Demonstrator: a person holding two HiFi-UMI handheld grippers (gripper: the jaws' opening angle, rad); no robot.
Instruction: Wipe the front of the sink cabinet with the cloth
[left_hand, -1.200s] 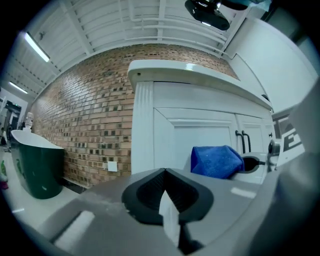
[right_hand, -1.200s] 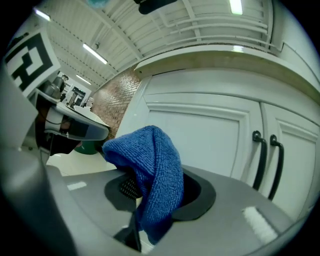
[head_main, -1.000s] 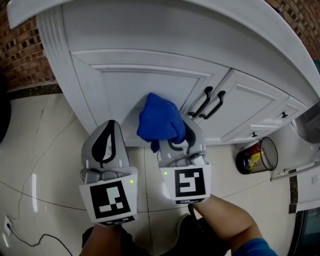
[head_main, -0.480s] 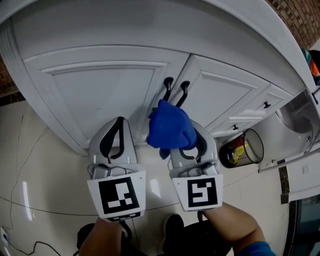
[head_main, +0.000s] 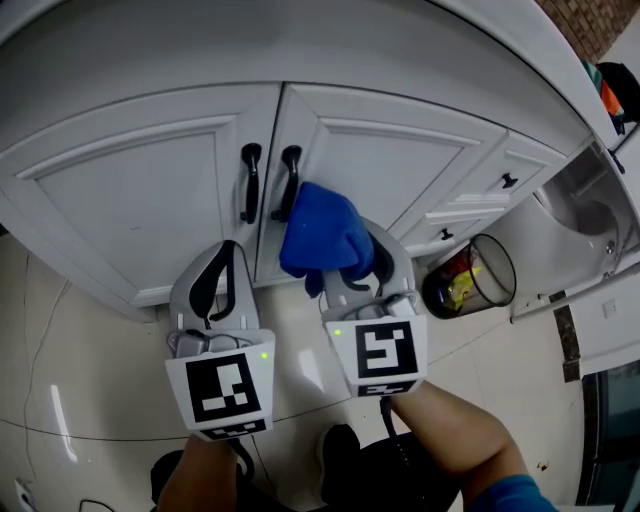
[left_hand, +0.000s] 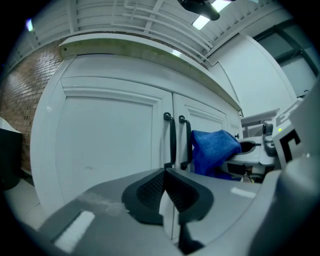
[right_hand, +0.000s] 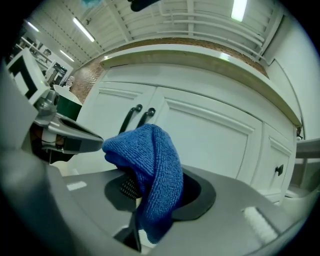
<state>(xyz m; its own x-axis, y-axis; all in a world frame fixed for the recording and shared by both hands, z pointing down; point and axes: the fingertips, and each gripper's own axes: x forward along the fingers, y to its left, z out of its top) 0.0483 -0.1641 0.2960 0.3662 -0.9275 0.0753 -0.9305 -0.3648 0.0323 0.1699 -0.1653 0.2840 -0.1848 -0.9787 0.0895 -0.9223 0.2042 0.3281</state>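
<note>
The right claw (head_main: 345, 265) pinches the blue cloth (head_main: 322, 235), bunched forward so its fold meets the cabinet (head_main: 400, 165) first, just right of the black handles (head_main: 268, 183); the left claw (head_main: 222, 262), pressed together and empty, hangs below them

Your light comes from above: ceiling strip lamps (left_hand: 202, 20) sit at 12 o'clock in the left gripper view and at 1 o'clock in the right gripper view. The white cabinet front (head_main: 140, 190) is evenly bright, with a thin shadow under the counter lip (left_hand: 125, 42). Head view: a glare streak on the floor (head_main: 80, 330) at 8 o'clock. Both gripper views bow strongly and have black corners. The left tool (left_hand: 165, 175) and right tool (right_hand: 150, 182) are blurred up close. The cloth (right_hand: 155, 165) weave is sharp.
</note>
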